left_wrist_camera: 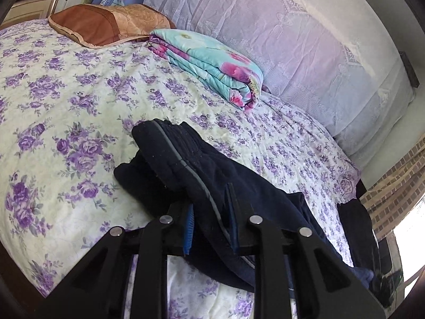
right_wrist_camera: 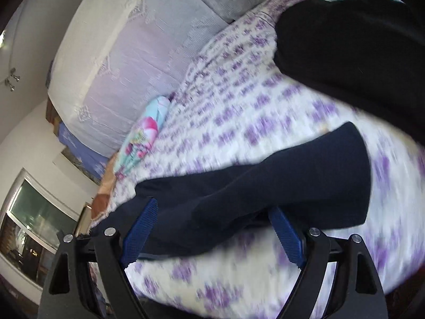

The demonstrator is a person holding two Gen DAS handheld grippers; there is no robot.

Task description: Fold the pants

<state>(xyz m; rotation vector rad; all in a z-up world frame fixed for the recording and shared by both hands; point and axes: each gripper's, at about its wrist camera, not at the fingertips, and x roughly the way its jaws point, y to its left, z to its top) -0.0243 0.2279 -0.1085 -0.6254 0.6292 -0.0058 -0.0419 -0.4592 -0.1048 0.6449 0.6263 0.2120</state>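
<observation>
Dark navy pants (left_wrist_camera: 183,170) with a grey side stripe lie on a bed with a purple-flowered cover (left_wrist_camera: 66,111). My left gripper (left_wrist_camera: 209,212) has its fingers shut on the pants fabric, near the stripe. In the right wrist view the pants (right_wrist_camera: 279,186) drape across the fingers of my right gripper (right_wrist_camera: 212,212). Its blue pads (right_wrist_camera: 140,228) stand wide apart with cloth lying over them. This view is motion-blurred. A person's dark sleeve (right_wrist_camera: 345,40) fills the upper right.
A folded turquoise floral quilt (left_wrist_camera: 212,66) and a brown pillow (left_wrist_camera: 106,24) lie at the far side of the bed. A lace-covered headboard or wall panel (left_wrist_camera: 292,40) stands behind. A window (right_wrist_camera: 34,218) is at the left.
</observation>
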